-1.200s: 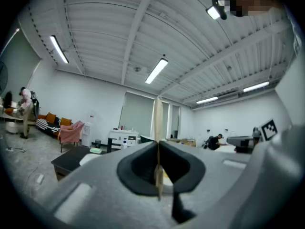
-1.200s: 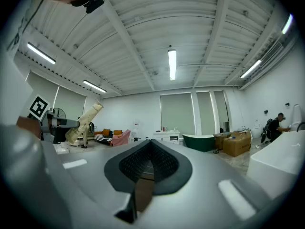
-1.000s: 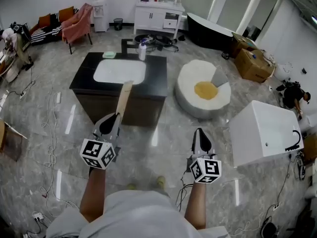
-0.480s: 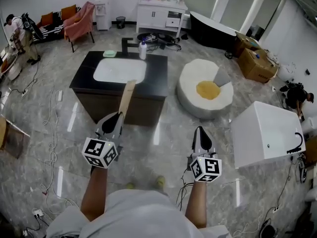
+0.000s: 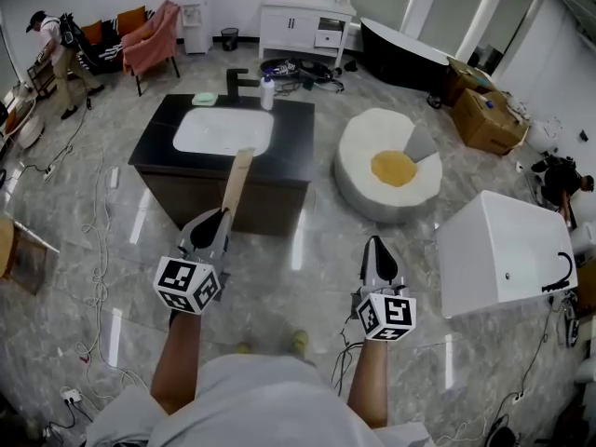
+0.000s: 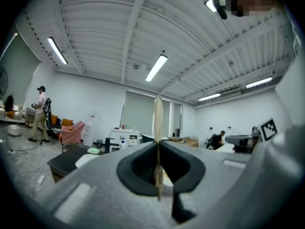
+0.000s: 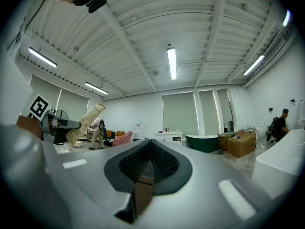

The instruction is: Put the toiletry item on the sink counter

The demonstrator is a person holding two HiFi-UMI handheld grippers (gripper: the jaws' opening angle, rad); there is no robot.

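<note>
— Left tongs (image 5: 220,216) first: what were they doing?

— Pinching the toiletry item (image 5: 236,180), a flat tan pack, by its near end. It stuck out forward, edge-on between the jaws. The right tongs (image 5: 374,243) were pressed together on nothing.

— Had anything changed in the last second?

— Very little close in. Both tongs sat almost where they had been, and the pack had kept its tilt. The sink counter (image 5: 294,147) had shifted only a trifle in the head view. I'd judge the carry was barely advancing and the placing not yet begun.

— What lay between?

— Glossy floor (image 5: 307,250), with loose cables (image 5: 93,277) off to the left, well apart from the line ahead. Nothing seemed to block the way.

— And on the surface itself?

— A white basin (image 5: 223,130) filled its left part. A green dish (image 5: 205,100), a black tap (image 5: 239,83) and a white bottle (image 5: 268,93) stood along the far edge. The dark strip right of the basin looked the freest spot.

— Farther off?

— A round white tub (image 5: 386,170) stood to the right of the counter. A person (image 5: 58,35) at the far left had moved farther back along the wall, well clear.
</note>
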